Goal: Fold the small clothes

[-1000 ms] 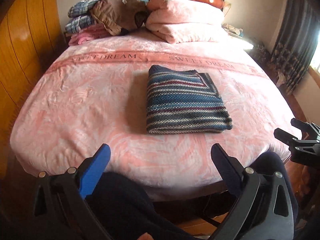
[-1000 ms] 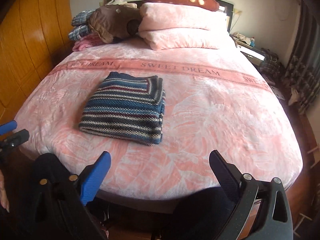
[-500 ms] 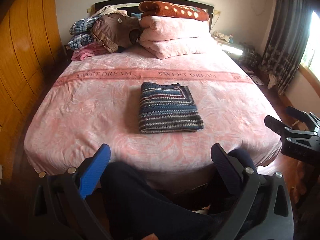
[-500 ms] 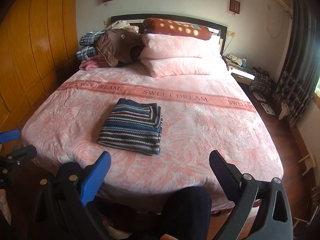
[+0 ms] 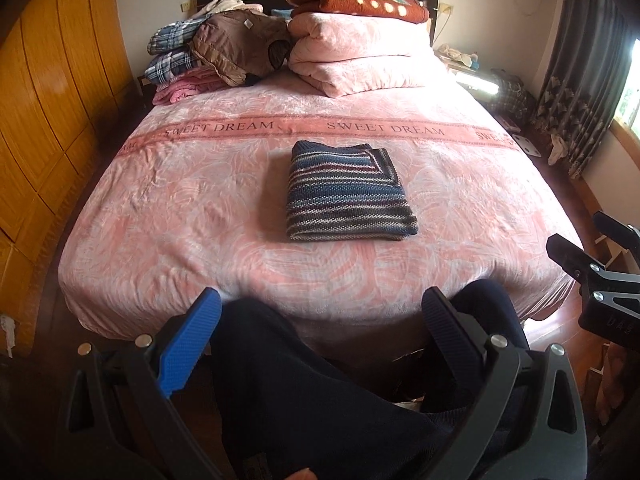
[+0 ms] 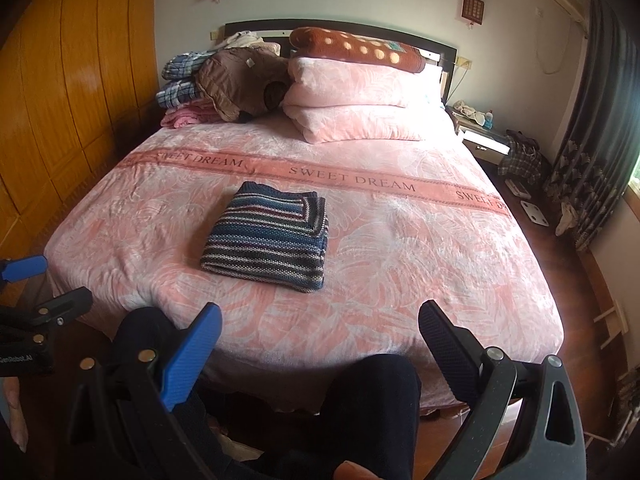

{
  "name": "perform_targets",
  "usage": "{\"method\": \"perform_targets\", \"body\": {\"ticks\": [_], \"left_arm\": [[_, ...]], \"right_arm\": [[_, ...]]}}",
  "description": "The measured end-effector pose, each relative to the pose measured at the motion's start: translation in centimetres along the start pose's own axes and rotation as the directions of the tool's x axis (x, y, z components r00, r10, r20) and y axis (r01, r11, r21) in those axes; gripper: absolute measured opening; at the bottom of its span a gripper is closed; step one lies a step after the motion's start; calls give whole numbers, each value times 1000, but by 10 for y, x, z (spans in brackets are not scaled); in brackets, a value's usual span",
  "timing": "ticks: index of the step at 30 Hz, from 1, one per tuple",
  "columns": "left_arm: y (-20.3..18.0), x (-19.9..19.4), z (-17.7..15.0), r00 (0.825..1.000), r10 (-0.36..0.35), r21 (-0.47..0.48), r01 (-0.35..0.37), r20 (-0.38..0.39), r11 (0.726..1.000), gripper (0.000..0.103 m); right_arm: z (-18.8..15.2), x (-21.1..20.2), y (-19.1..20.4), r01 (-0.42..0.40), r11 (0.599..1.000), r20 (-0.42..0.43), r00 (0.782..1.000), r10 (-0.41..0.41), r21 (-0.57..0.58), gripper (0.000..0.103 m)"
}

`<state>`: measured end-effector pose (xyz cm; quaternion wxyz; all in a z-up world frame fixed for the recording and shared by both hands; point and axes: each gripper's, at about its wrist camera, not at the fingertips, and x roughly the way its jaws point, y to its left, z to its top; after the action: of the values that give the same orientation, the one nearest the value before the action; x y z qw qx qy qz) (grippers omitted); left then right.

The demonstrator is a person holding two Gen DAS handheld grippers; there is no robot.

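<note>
Jaws apart; bedspread "SWEET DREAM".

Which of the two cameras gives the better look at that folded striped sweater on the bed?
The left wrist view: the striped sweater lies nearly centred and square-on, its whole top face showing. The right wrist view shows the sweater left of centre, at an angle, which shows its stacked folded layers along the right edge.

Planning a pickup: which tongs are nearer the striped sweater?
Left, slightly. The left tongs face the striped sweater straight on from beyond the foot of the bed; the right tongs, equally far back, sit off to its right.
</note>
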<state>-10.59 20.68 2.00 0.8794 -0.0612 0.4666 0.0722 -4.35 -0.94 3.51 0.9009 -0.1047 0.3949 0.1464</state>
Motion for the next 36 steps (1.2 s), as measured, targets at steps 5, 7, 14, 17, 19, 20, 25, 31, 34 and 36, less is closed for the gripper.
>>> {"method": "perform_targets", "body": {"ticks": [5, 7, 14, 17, 19, 20, 25, 31, 34, 36], "left_arm": [[-1, 3, 0, 1000, -1, -6, 1, -4, 1000, 100], [1, 3, 2, 1000, -3, -11, 3, -7, 1000, 100], [3, 3, 10, 1000, 16, -8, -16, -6, 1000, 100], [3, 3, 12, 1000, 19, -9, -19, -7, 1000, 100], [3, 3, 12, 1000, 20, -9, -20, -7, 1000, 100], [3, 3, 12, 1000, 21, -9, -21, -7, 1000, 100], [3, 3, 14, 1000, 23, -9, -23, -5, 1000, 100], [4, 4, 15, 1000, 25, -7, -25, -3, 1000, 100], [4, 5, 15, 1000, 26, -8, -26, -4, 1000, 100], [3, 5, 16, 1000, 25, -10, -25, -6, 1000, 100]], "right_arm": [[3, 3, 2, -8, 1000, -1, 1000, 8, -7, 99], [4, 4, 2, -12, 1000, -2, 1000, 12, -8, 99], [7, 15, 6, -32, 999, -20, 999, 31, -12, 99], [8, 18, 8, -34, 999, -24, 999, 33, -18, 99], [8, 19, 8, -33, 999, -24, 999, 33, -16, 99], [9, 20, 8, -34, 999, -26, 999, 33, -15, 99], [9, 22, 8, -31, 999, -28, 999, 31, -14, 99], [9, 23, 9, -29, 999, -30, 999, 29, -18, 99], [8, 23, 8, -29, 999, -29, 999, 28, -19, 99], [8, 23, 8, -29, 999, -29, 999, 28, -18, 99]]}}
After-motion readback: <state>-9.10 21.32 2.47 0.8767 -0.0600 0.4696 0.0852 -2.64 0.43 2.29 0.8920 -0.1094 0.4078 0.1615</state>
